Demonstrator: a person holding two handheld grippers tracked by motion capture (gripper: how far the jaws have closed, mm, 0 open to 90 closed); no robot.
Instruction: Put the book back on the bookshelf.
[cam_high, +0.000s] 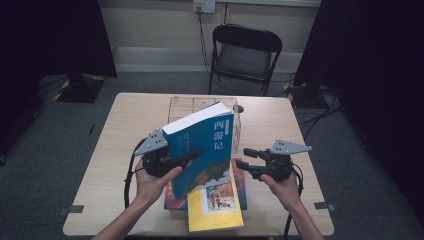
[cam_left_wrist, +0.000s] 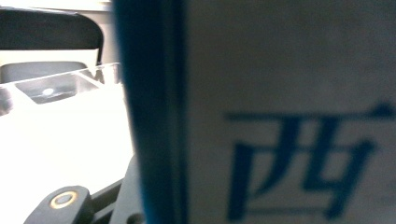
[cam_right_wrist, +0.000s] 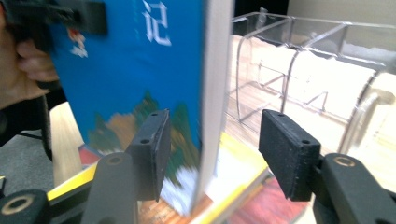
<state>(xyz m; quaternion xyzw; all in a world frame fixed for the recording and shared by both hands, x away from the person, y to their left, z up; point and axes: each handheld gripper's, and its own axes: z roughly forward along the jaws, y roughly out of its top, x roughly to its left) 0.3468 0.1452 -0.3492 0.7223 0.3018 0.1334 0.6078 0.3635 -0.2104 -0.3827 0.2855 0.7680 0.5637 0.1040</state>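
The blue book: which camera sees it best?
The high view: the whole blue book shows there, tilted, clamped in the left gripper. The left gripper view gives a blurred close-up of its spine; the right gripper view shows its lower cover and page edge.

Blue book with white characters and a green-orange landscape; yellow book near, red book beneath; pale wooden table.

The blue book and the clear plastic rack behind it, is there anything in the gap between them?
Nothing. In the right gripper view, only bare tabletop separates the blue book from the clear plastic rack.
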